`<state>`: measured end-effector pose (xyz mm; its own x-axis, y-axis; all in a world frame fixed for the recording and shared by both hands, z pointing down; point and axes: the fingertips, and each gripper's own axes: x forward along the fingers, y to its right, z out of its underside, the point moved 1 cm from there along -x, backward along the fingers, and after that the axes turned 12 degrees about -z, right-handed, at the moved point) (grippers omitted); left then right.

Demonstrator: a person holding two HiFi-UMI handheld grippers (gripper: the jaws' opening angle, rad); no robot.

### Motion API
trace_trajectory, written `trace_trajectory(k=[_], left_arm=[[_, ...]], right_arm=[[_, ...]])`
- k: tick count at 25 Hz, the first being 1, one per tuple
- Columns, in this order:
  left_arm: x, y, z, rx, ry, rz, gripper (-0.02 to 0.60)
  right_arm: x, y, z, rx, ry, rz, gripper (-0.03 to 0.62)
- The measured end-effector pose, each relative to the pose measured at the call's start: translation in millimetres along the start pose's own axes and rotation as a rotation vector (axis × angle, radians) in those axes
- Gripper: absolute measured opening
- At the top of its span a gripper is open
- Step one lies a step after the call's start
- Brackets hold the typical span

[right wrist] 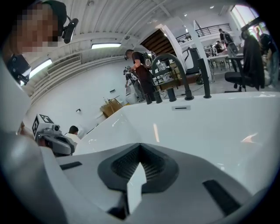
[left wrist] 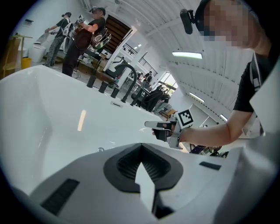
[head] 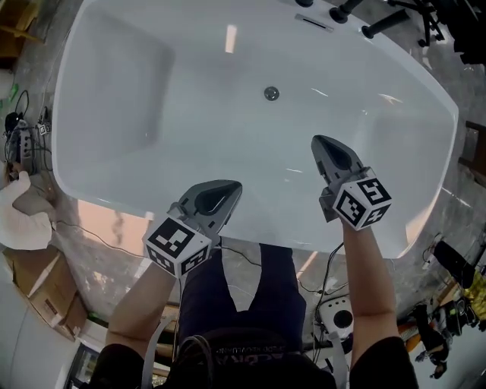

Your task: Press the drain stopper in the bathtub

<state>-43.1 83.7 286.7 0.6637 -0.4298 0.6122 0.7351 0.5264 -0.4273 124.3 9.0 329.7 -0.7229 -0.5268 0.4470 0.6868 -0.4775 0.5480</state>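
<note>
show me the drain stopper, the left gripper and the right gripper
drain stopper [head: 271,93], head view, middle of its round cap
left gripper [head: 236,185], head view, the closed tips
right gripper [head: 317,140], head view, the closed tips

Bathtub [head: 114,114]: white, smooth, high gloss, with ceiling lights mirrored in its wall. Drain stopper [head: 271,93]: polished metal, bright. Left tongs [head: 228,191] and right tongs [head: 325,146]: grey matt plastic shells. Inner pads [left wrist: 127,164]: black, ribbed, rubber-like. Marker cube [head: 176,245]: matt black-and-white print. Tap fittings [head: 383,23]: matt black. Floor [head: 106,254]: grey veined stone look, slight sheen.
</note>
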Motion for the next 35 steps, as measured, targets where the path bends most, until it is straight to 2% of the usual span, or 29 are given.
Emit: trace_trajectory(k=[7, 14, 18, 27, 32, 35], left_arm=[[22.5, -26.8, 21.8, 0.003, 0.005, 0.007, 0.009], [51.2, -48.2, 48.6, 0.071, 0.003, 0.021, 0.008], [65.8, -57.9, 53.3, 0.092, 0.044, 0.024, 0.008], [96.7, -93.0, 72.6, 0.036, 0.044, 0.010, 0.009], [102.0, -98.4, 65.9, -0.001, 0.055, 0.013, 0.009], [100.3, -99.2, 64.6, -0.017, 0.033, 0.011, 0.008]], right_arm=[[54.2, 55.4, 30.3, 0.098, 0.005, 0.021, 0.012], [113.1, 119.8, 78.9, 0.129, -0.067, 0.072, 0.012], [140.7, 151.8, 107.6, 0.145, -0.117, 0.090, 0.011], [207.2, 200.8, 163.1, 0.095, -0.257, 0.091, 0.012], [233.1, 229.9, 179.9, 0.083, -0.278, 0.133, 0.012], [242.1, 249.2, 190.7, 0.102, -0.277, 0.164, 0.012]])
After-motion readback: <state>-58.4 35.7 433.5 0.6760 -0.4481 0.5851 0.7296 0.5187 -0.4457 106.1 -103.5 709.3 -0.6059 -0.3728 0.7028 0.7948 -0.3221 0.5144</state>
